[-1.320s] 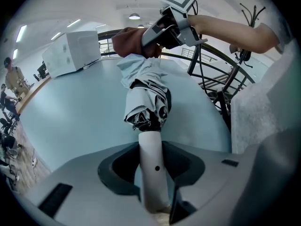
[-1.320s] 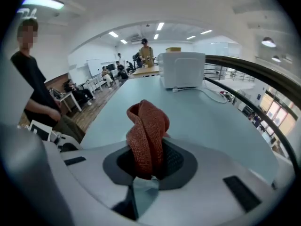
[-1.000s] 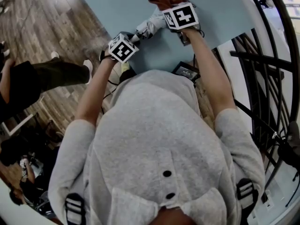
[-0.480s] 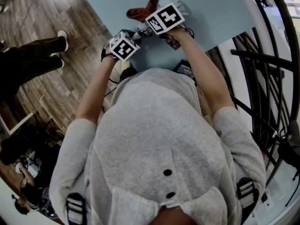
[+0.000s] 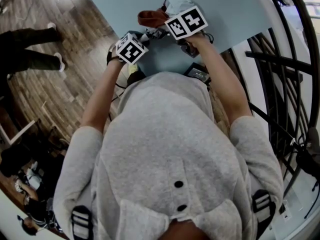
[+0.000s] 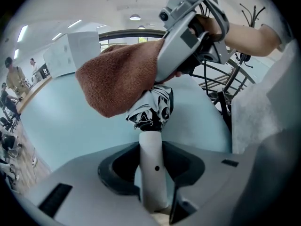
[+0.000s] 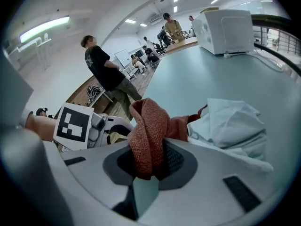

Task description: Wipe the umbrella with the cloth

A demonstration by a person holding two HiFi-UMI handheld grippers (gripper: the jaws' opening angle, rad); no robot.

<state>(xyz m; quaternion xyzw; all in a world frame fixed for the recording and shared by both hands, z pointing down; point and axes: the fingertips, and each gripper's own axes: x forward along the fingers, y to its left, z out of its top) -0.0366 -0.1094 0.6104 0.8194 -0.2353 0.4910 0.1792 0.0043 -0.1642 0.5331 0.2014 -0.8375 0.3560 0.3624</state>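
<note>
My left gripper (image 6: 151, 175) is shut on the white handle (image 6: 150, 145) of a folded umbrella, whose black-and-white canopy (image 6: 153, 108) bunches just beyond the jaws. A rust-brown cloth (image 7: 148, 126) is clamped in my right gripper (image 7: 149, 166) and drapes over the umbrella's canopy. In the head view both grippers, left (image 5: 137, 41) and right (image 5: 175, 24), sit close together over the pale blue table (image 5: 235, 14), with the cloth (image 5: 151, 18) between them. Pale crumpled umbrella fabric (image 7: 230, 126) lies beside the cloth.
A white box (image 7: 223, 29) stands at the table's far end. A black metal railing (image 5: 280, 84) runs along the right side. A small black device (image 5: 199, 74) lies at the table's near edge. People stand on the wooden floor (image 5: 65, 84) to the left.
My right gripper has carried the cloth leftward along the umbrella toward the left gripper. The left gripper has held still. A person on the floor has walked to the left.
</note>
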